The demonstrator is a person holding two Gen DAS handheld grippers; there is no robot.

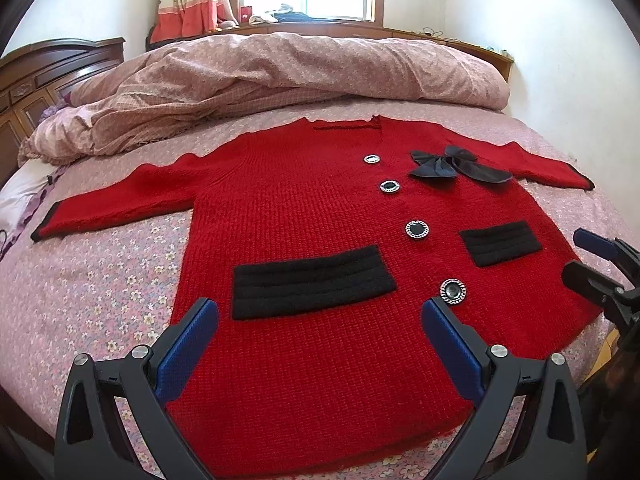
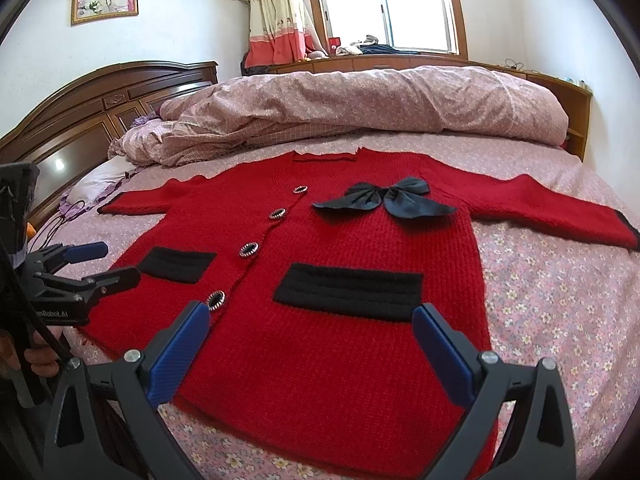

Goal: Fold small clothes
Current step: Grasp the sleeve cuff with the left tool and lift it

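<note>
A small red knit cardigan (image 1: 320, 208) lies flat and face up on the bed, sleeves spread out, with two black pockets, a row of round buttons and a black bow (image 1: 460, 166). It also shows in the right wrist view (image 2: 340, 240). My left gripper (image 1: 320, 320) is open and empty, held just above the hem on the cardigan's left half. My right gripper (image 2: 312, 320) is open and empty above the hem on its right half. Each gripper shows at the edge of the other's view: the right gripper (image 1: 588, 256) and the left gripper (image 2: 100, 264).
The bed has a pink flowered sheet (image 1: 100, 300). A rumpled pink duvet (image 1: 280, 76) lies behind the cardigan. A dark wooden headboard (image 2: 100, 108) stands at the left. A window (image 2: 400, 4) and curtain are at the back. A cable lies near the pillow (image 2: 64, 216).
</note>
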